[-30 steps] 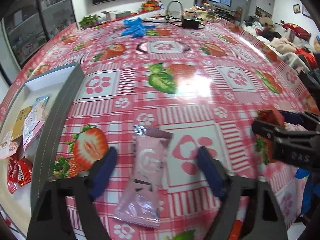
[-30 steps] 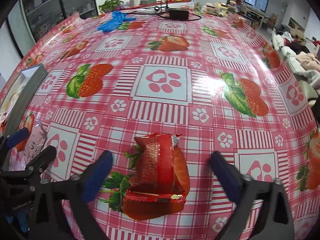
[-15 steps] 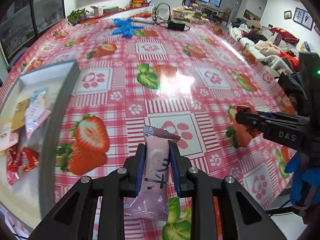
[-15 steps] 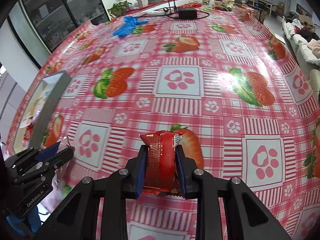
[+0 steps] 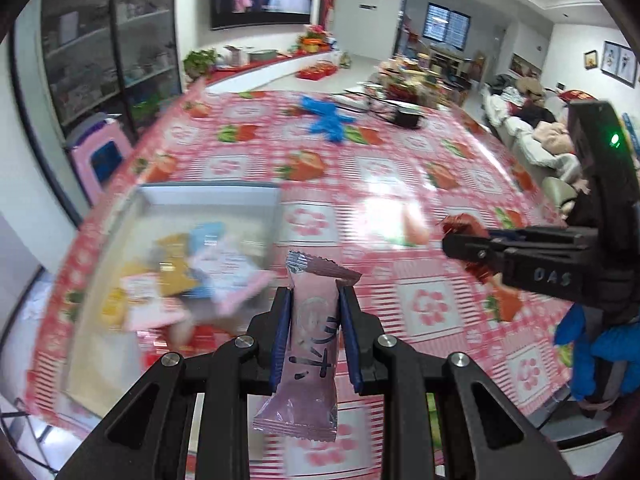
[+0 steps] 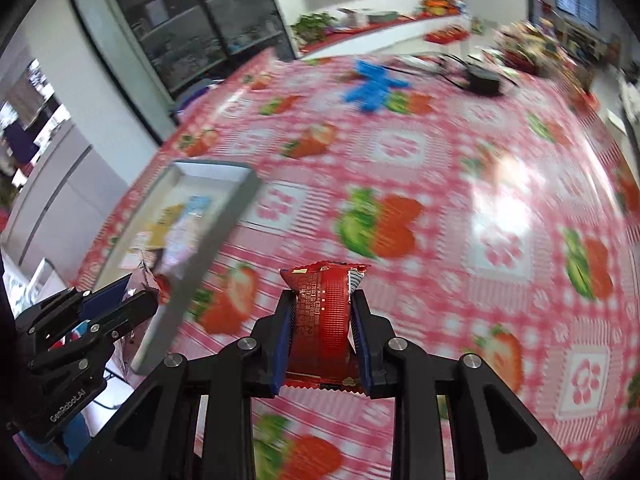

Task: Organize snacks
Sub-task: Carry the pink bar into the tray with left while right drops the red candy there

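Observation:
My left gripper (image 5: pixel 314 300) is shut on a pink snack packet (image 5: pixel 310 344) and holds it in the air above the table, beside the grey box (image 5: pixel 208 191) that holds several snack packets (image 5: pixel 180 272). My right gripper (image 6: pixel 322 312) is shut on a red snack packet (image 6: pixel 323 320), also lifted above the table. The right gripper shows at the right of the left wrist view (image 5: pixel 464 244); the left gripper shows at the lower left of the right wrist view (image 6: pixel 136 300). The grey box (image 6: pixel 224 216) lies to the left in the right wrist view.
The table carries a pink strawberry-patterned cloth (image 5: pixel 400 176). A blue glove (image 5: pixel 326 118) and a black adapter with cables (image 5: pixel 406 116) lie at the far side. A pink stool (image 5: pixel 100 156) stands left of the table. Both views are blurred.
Both grippers closed on their packets, lifted them off the cloth, and swung left toward the grey box, which now sits nearer the middle of both views.

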Tool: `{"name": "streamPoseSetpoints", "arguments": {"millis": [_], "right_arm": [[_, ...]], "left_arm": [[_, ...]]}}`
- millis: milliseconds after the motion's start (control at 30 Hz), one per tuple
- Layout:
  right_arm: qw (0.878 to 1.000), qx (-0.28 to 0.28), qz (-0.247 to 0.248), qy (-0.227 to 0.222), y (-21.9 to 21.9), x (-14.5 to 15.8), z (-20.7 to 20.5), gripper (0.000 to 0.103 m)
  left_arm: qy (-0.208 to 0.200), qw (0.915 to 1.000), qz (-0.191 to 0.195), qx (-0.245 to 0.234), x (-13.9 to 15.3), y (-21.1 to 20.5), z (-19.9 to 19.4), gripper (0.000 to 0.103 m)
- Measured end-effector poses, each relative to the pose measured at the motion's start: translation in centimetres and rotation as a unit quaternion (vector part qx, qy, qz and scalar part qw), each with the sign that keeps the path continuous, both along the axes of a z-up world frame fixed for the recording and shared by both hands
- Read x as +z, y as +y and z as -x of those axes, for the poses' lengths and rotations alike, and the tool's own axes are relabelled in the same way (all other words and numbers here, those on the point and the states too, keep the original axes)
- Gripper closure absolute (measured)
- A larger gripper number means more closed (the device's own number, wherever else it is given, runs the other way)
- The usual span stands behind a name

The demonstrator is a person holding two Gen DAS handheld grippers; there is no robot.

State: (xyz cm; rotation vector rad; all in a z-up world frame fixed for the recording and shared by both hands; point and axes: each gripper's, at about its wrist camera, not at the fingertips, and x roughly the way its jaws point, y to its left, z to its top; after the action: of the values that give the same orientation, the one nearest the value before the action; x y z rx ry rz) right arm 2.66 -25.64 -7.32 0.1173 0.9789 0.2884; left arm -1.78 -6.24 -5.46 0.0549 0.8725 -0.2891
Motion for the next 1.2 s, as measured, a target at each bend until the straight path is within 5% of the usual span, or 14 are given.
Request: {"name": "streamPoseSetpoints", "arguments": {"millis": [333,567,833,1033,1100,1167,1200], "right_arm": [[0.995,0.096,-0.022,0.021,10.3,1.6,-4.0,0.074],[0.986,0.157,-0.001,0.057,16.9,-1.5,-4.9,0.074],[0.985,0.150,0.045,0.072,19.3,-4.8,-7.9,0.074],[0.986,0.145,0.055,0.065,19.5,-4.3,-9.0,0.074],[0.985,0.147,0.058,0.068,19.6,-4.3,-9.0,0.073],[0.985,0.148,0.059,0.072,19.6,-4.4,-8.9,0.073],[0.984,0.149,0.060,0.074,19.6,-4.5,-8.8,0.070]], "left_arm": [[0.015,0.9963,-0.038,0.076,-0.5,8.2,-1.9,0.076],[0.057,0.9921,-0.035,0.106,-4.1,10.8,-2.8,0.076],[0.076,0.9884,-0.029,0.128,-6.5,11.5,-4.7,0.076],[0.076,0.9875,-0.029,0.135,-6.9,11.7,-5.5,0.075],[0.076,0.9874,-0.030,0.136,-7.0,11.6,-5.4,0.064],[0.075,0.9869,-0.028,0.141,-7.0,11.6,-5.3,0.025],[0.069,0.9867,-0.027,0.144,-6.9,11.6,-5.1,0.019]]}}
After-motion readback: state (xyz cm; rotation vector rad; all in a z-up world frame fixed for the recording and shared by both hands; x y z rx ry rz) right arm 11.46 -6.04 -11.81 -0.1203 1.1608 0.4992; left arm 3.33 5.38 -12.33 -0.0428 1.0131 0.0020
